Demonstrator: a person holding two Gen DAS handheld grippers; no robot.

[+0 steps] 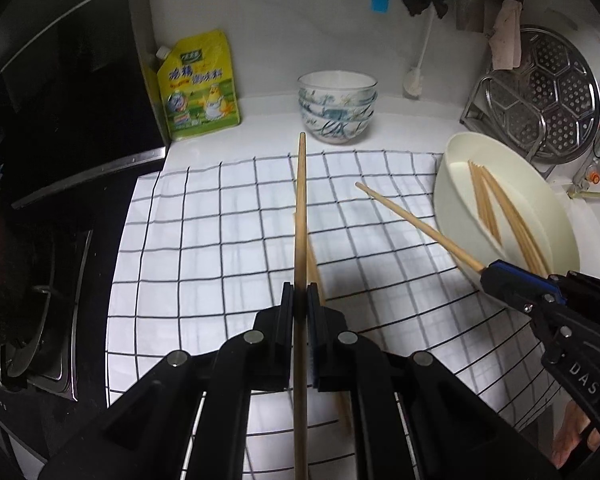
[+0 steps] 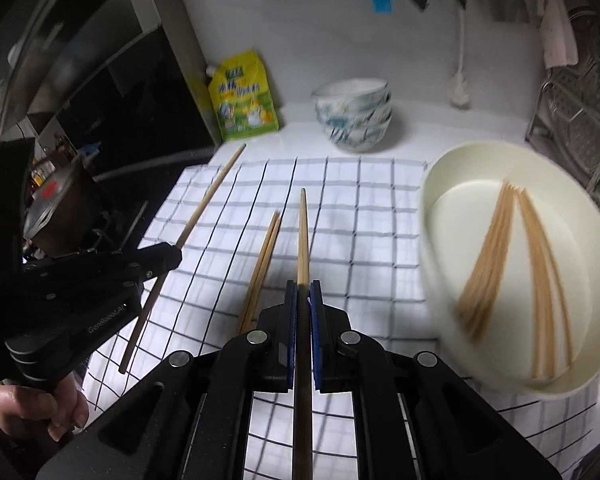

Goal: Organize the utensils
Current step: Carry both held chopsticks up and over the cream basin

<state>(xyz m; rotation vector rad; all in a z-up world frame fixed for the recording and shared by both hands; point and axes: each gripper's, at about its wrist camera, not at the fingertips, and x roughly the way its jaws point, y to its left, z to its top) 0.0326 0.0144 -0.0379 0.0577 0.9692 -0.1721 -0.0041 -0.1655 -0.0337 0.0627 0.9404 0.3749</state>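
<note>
My left gripper [image 1: 300, 294] is shut on a wooden chopstick [image 1: 301, 208] that points forward over the checked cloth [image 1: 220, 240]; it also shows in the right wrist view [image 2: 172, 256]. My right gripper [image 2: 303, 292] is shut on another chopstick [image 2: 303, 236], seen from the left wrist view [image 1: 416, 226] next to the white oval dish [image 1: 452, 184]. The dish [image 2: 432, 240] holds several chopsticks [image 2: 488, 264]. A loose pair of chopsticks [image 2: 262, 268] lies on the cloth between the grippers.
A stack of patterned bowls [image 1: 337, 106] and a yellow refill pouch [image 1: 198, 88] stand at the back. A metal rack with a steamer plate [image 1: 552, 92] stands at the right. A black stove [image 1: 40, 260] lies at the left.
</note>
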